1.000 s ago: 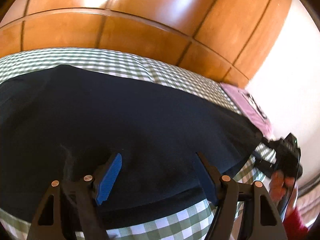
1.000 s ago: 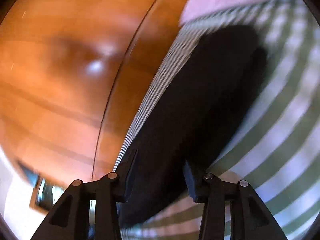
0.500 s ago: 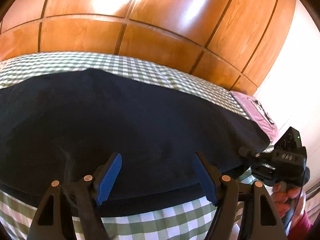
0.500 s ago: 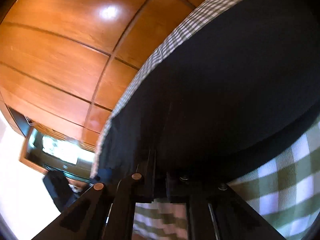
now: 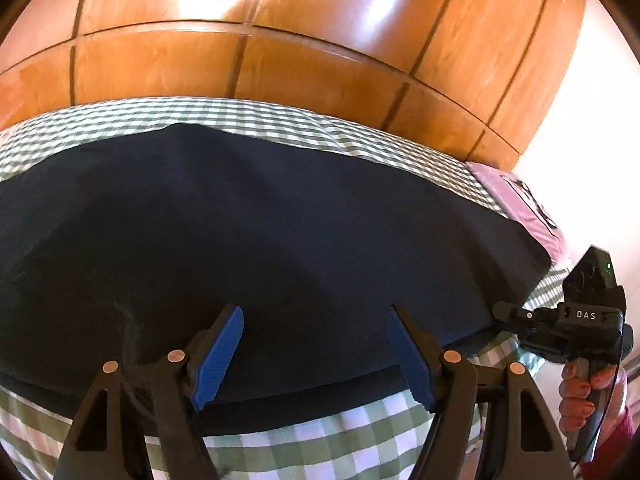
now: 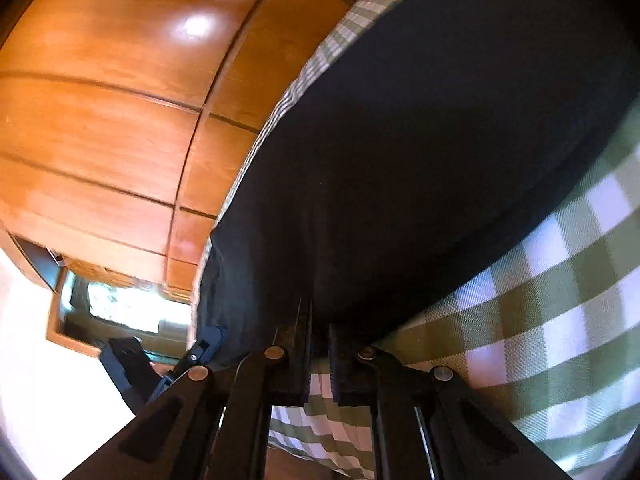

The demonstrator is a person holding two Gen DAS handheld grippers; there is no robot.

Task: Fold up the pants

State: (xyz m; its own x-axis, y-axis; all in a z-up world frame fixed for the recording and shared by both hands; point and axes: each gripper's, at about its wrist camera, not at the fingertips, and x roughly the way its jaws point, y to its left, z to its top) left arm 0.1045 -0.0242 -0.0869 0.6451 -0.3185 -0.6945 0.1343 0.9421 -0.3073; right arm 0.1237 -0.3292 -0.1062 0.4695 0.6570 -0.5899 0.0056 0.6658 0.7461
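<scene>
Fingers (image 5: 218, 354) of my left gripper (image 5: 316, 350) spread wide over the dark pants (image 5: 280, 240), while my right gripper (image 6: 319, 354) pinches their edge on the checked cloth (image 6: 560, 320).

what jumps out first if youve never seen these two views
The big dark pants fill the middle of both views, spread flat on a green checked cloth in front of glossy wooden panels. The left tool hangs open over the near edge with its blue pads apart. The right tool is nearly closed at the pants' end; whether it pinches fabric is hard to tell. A pink item lies far right.
</scene>
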